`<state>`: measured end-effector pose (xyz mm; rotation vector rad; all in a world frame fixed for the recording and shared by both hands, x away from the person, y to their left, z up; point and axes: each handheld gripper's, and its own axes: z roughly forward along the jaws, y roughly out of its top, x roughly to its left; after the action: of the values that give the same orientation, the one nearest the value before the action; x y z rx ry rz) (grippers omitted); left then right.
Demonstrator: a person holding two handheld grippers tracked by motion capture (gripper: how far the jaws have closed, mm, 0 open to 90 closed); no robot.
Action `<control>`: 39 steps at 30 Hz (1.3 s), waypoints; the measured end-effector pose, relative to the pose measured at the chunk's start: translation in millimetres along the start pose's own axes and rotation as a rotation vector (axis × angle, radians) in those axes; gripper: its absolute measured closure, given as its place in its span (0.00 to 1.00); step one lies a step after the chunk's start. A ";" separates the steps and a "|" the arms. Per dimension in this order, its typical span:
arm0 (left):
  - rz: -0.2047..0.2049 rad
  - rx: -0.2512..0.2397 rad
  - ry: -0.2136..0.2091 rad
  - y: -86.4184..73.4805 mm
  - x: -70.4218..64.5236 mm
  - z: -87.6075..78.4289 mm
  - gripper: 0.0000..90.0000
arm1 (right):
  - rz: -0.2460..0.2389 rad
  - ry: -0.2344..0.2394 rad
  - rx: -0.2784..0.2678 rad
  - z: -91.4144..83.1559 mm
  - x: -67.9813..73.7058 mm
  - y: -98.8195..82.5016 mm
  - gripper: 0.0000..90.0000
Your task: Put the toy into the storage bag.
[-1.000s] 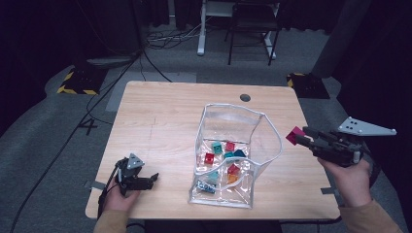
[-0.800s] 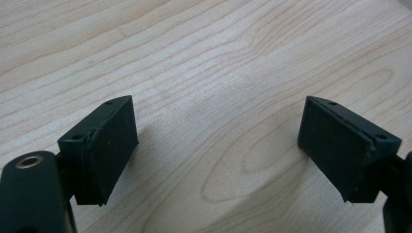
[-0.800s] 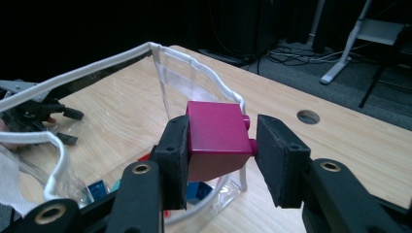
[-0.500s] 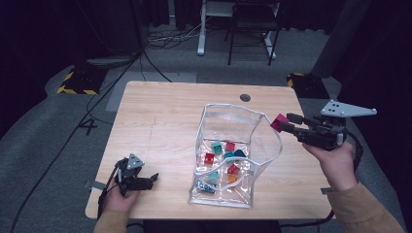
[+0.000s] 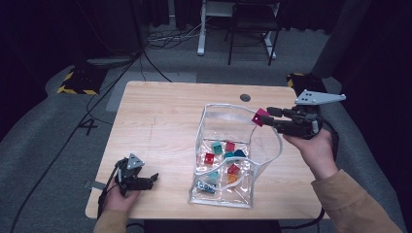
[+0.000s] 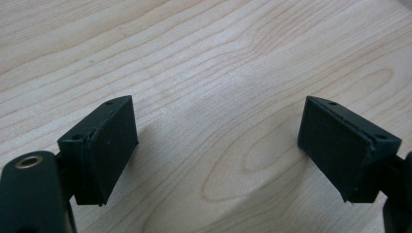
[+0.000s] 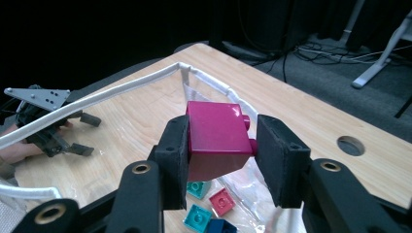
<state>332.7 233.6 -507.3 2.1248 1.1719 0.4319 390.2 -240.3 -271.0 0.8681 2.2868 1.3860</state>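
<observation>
My right gripper (image 5: 266,118) is shut on a magenta brick (image 5: 260,117) and holds it at the right rim of a clear plastic bag (image 5: 265,145) with a white zip edge. From the right gripper view the magenta brick (image 7: 217,138) sits squeezed between both pads, above the bag's open mouth. Several red, teal, blue and orange bricks (image 5: 226,155) lie inside the bag. My left gripper (image 5: 150,180) rests on the table near the front left corner. Its pads (image 6: 107,145) stand wide apart over bare wood with nothing between them.
The wooden table (image 5: 160,126) has a round cable hole (image 5: 245,97) at its back right. A chair and a desk frame (image 5: 250,29) stand on the carpet behind the table, with cables across the floor.
My right gripper has carried the magenta brick leftward from beyond the table's right edge to the bag's rim. The left gripper has stayed put.
</observation>
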 end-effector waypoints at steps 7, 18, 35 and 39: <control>0.000 0.000 0.000 0.0 0.0 0.0 0.16 | -0.008 0.034 0.053 27.0 5.9 -2.0 0.63; 0.000 0.000 0.000 -0.1 -0.1 0.0 0.16 | -0.016 0.118 0.098 47.3 12.6 -5.1 0.52; -0.001 0.000 -0.001 -0.1 -0.1 -0.1 0.16 | 0.076 -0.048 -0.007 -9.3 -36.2 -21.8 0.48; 0.000 0.000 -0.001 -0.1 -0.1 -0.1 0.16 | 0.093 -0.106 0.012 -15.1 -48.7 -32.1 0.48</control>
<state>332.6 233.5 -507.3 2.1250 1.1720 0.4310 408.2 -293.1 -293.8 1.0388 2.2033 1.3316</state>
